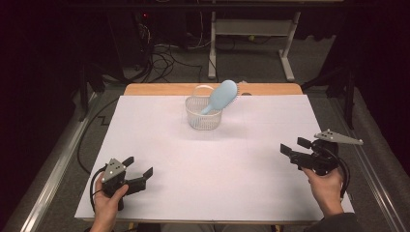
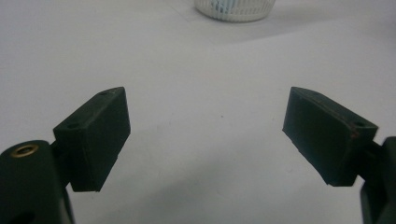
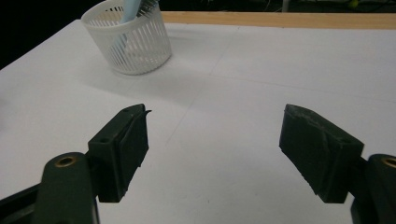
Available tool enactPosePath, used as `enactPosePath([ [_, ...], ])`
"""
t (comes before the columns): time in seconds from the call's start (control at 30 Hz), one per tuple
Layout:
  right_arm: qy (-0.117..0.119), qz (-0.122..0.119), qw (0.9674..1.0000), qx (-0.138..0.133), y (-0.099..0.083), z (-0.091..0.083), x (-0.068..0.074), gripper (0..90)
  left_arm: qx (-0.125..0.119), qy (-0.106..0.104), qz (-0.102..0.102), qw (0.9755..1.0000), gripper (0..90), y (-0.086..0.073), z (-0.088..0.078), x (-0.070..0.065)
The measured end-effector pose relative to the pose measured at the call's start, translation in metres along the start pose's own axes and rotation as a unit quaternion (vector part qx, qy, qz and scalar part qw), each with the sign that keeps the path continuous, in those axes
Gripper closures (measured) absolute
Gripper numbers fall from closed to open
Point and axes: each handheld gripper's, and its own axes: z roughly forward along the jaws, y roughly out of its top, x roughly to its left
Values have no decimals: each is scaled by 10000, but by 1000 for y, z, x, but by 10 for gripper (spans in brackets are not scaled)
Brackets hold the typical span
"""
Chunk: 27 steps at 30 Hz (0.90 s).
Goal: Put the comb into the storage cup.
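High view: a white slatted basket [image 1: 203, 114] stands toward the far middle of the white-covered tabletop [image 1: 251, 159], and a light blue hairbrush [image 1: 221, 95] leans in it, handle down, head sticking out up and to the right. The left claw [image 1: 139, 170] sits near the front left corner, spread, with nothing between its jaws. The right claw [image 1: 294, 149] is at the right edge, also spread and empty, pointing left.

Left gripper view: the 2 jaws stand wide apart over bare white tabletop [image 2: 205, 121]; the basket [image 2: 235, 9] is far ahead.

Right gripper view: the jaws are spread, empty; the basket [image 3: 130, 44] with the hairbrush [image 3: 128, 11] stands ahead to the left.
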Motion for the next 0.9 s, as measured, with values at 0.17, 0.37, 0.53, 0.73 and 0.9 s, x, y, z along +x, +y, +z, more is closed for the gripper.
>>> enactPosePath([
  [0.17, 3, 24, 10000, -15, -5, -2, -1, 243, -17, -9, -40, 10000, 157, 0, 0, 1],
  [0.37, -7, 55, 10000, 25, -11, -3, -3, 243, -20, -9, -56, 10000, 157, 0, 0, 1],
  [0.53, -33, 59, 10000, 53, -16, -4, -5, 244, -19, -16, -61, 10000, 157, 0, 0, 1],
  [0.73, -42, 97, 9999, 35, -21, -7, -8, 244, -11, -36, -45, 10000, 157, 0, 0, 1],
  [0.9, -56, 123, 9999, -7, -25, -9, -9, 244, -4, -53, -52, 10000, 156, 0, 0, 1],
])
